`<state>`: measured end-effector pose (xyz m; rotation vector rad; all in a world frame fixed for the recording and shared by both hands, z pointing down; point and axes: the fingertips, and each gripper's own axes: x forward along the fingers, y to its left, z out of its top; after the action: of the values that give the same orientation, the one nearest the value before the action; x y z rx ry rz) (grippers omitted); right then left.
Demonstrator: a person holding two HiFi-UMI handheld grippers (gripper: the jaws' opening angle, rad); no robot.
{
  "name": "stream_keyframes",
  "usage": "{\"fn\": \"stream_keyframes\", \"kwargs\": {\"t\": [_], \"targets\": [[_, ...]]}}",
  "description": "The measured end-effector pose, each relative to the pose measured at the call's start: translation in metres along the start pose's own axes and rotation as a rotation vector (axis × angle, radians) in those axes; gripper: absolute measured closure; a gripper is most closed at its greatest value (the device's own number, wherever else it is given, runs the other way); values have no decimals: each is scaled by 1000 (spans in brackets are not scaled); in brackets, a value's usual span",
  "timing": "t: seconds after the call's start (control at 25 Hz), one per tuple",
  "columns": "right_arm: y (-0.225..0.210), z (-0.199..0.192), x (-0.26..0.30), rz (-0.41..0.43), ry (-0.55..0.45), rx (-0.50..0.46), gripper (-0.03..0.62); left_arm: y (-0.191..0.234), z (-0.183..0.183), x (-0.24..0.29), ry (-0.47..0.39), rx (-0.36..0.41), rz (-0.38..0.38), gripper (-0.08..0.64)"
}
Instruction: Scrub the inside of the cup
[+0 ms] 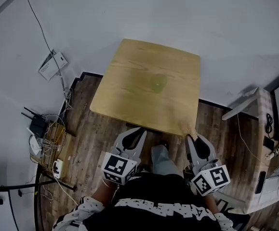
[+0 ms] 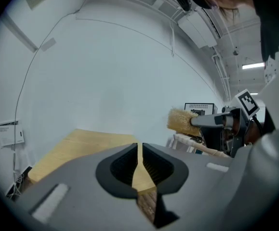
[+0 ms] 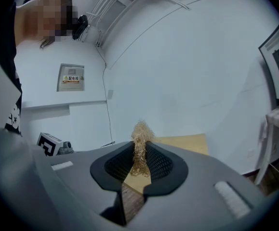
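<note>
Starting nearest the camera, a dark printed top [image 1: 153,211] is seen at the bottom of the head view, and both grippers are held out just ahead of it, above the wooden floor [image 1: 91,143]. The left gripper [image 1: 140,132] is all but closed. In the left gripper view only a hairline slit is seen between its jaws, and nothing is held there. The right gripper [image 1: 194,138] is clamped on a tuft of straw-coloured scrubber [image 3: 140,131], which is pinched between the pads and sticks up past the jaw tips. Both pairs of tips are pointed toward the light wooden table [image 1: 129,71]. The right tips are set just at its near edge and the left tips a little short of it. Farther on, the cup [image 1: 157,82], clear with a greenish tint, is found upright and alone near the middle of the tabletop, well apart from both grippers. Beyond the table, a white wall [image 2: 105,81] is seen.
</note>
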<state>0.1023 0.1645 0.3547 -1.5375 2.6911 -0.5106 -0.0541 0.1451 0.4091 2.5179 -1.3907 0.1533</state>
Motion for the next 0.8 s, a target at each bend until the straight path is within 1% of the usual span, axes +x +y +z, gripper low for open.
{"fn": "stream_keyframes", "kwargs": {"t": [0.08,0.28,0.36,0.48,0.56,0.68,0.8], "targets": [[-8,1,11,2,-2,6,511,4,-2,7,9,2,2,522],[-26,13,48,26,-25,13,511,27,4,23,31,33,52,508],[-34,19,64,34,-28,11,511,36,7,33,33,41,60,496],[-44,27,87,57,-25,10,511,47,12,54,51,68,65,472],[-52,31,99,68,-15,3,511,51,12,68,61,80,65,441],[-65,34,118,77,1,4,511,57,13,89,56,66,62,412],[-78,36,137,91,19,20,511,67,14,110,60,56,79,407]]}}
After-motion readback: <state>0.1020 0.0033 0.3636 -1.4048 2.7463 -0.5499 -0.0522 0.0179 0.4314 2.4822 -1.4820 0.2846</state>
